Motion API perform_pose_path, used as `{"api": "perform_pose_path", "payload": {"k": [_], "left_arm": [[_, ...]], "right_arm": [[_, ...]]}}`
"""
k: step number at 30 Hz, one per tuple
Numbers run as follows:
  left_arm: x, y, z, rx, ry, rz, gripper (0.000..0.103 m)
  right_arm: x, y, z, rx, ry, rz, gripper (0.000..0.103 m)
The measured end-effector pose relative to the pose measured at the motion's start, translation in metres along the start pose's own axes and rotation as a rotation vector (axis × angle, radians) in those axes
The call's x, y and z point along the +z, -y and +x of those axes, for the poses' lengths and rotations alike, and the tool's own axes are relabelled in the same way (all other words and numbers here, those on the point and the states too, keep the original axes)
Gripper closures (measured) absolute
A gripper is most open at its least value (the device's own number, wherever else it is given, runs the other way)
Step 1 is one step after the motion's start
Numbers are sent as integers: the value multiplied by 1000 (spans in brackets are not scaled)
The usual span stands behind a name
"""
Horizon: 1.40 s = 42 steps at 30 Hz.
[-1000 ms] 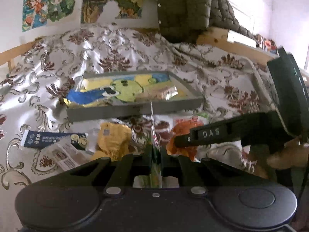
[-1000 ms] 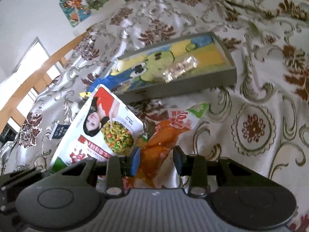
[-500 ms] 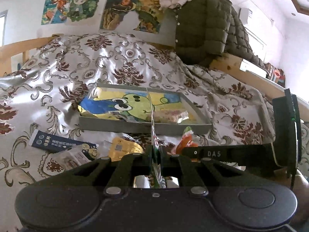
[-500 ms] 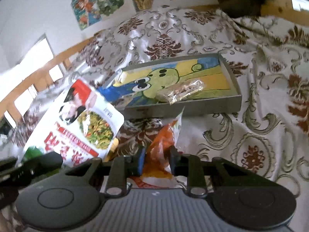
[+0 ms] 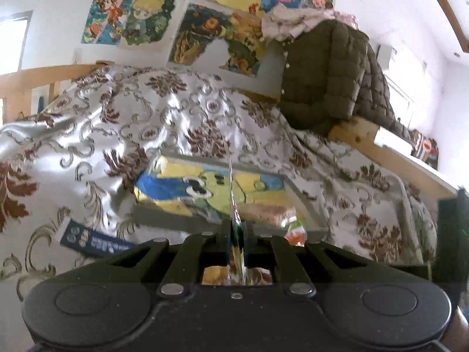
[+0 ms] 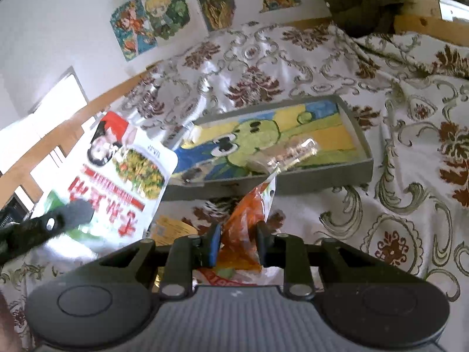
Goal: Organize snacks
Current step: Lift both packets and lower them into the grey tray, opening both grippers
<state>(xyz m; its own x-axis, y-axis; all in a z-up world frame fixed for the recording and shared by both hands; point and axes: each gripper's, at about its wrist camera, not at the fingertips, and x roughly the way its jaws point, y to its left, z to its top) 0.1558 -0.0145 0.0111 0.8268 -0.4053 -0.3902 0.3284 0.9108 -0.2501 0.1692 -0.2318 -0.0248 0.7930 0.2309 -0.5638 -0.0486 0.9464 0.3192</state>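
A grey tray [image 6: 322, 182] with a cartoon picture on its floor lies on the bed, and a clear packet [image 6: 293, 152] sits inside it. My right gripper [image 6: 237, 234] is shut on an orange snack packet [image 6: 249, 211], which stands up between the pads just short of the tray's front wall. My left gripper [image 5: 236, 228] is shut on a white snack bag [image 5: 234, 202], seen edge-on in its own view. From the right wrist view the bag's printed face [image 6: 123, 176] hangs at the left, above the bedspread, pinched by the left fingers [image 6: 73, 211].
A dark blue packet [image 5: 96, 242] and a yellow packet [image 6: 173, 228] lie on the patterned bedspread [image 6: 395, 220] in front of the tray. An olive jacket [image 5: 328, 82] hangs over the wooden bed rail [image 5: 395, 158] at the back right. Posters cover the wall.
My right jaws closed on the orange packet and raised it from lying flat. My left gripper rose with the white bag and rolled a little.
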Motion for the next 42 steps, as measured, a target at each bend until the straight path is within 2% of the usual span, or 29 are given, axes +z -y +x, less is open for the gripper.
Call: {"api": "perform_pose_path", "payload": {"k": [4,10,18,23,29,37,42], "left_arm": [[18,-7,14,41,49,15,96],[40,-22,52,88,94,-19,96],[55,-45,98,83,68,-78,96],[53,-64,122,88,24,-150,96],[45,-79,139,101,-6,-186,96],[42,-90,147,91,-14,-236,96],[42,-91,149,154,-37,-216,92]], "right_arm": [[6,-4,-2,19,42,-26,75],[19,-8,5,50,103,-45,74],[50,-20,49,69,163,-59,74],[62,-21,88,68,159,-39,74],[62,-15,124,57,121,-16,74],[59,-16,140,25,78,-25,74],[57,-21,143,-22,71,-66,71]]}}
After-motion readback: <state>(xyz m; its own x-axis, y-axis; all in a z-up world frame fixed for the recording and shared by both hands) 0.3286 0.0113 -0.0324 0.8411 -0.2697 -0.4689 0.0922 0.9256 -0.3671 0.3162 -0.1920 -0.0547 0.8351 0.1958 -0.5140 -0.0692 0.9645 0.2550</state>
